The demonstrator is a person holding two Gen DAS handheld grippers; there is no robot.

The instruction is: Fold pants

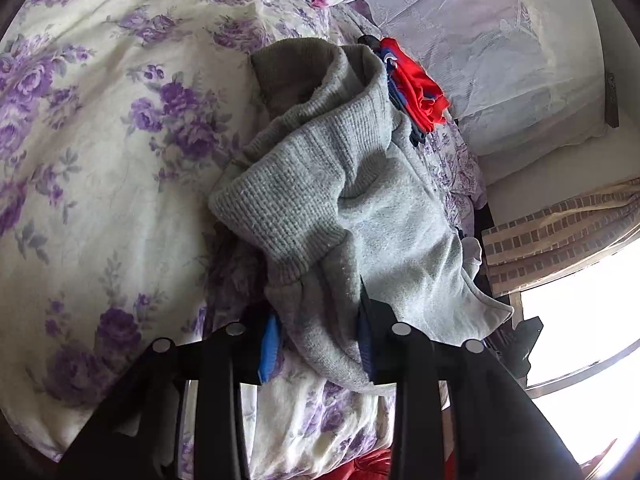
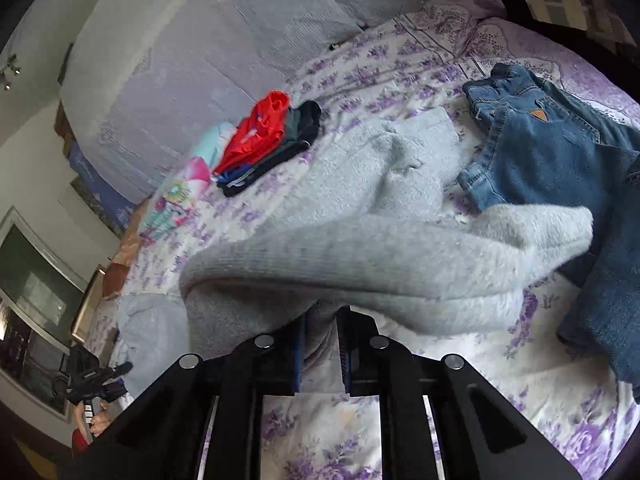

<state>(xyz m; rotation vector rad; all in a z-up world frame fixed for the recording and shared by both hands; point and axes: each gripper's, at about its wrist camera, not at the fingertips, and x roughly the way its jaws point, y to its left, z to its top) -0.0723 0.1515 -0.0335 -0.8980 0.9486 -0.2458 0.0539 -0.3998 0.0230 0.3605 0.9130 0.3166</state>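
My left gripper point(image 1: 318, 344) clamps a bunched fold of the gray sweatpants point(image 1: 340, 200), which hide the bedspread point(image 1: 100, 140) behind. My right gripper point(image 2: 322, 344) pinches their ribbed band point(image 2: 360, 252); motion blur softens it. Only the right wrist shows the blue jeans point(image 2: 560, 152) beside them; both show the red shorts point(image 2: 260, 128).

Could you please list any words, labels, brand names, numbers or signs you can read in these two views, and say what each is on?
None can be read.
Blue jeans: a tan triangular patch sits on the back pocket; any lettering is too small to read.
Red garment: white markings, too blurred to read.
Grey pants: no text visible.
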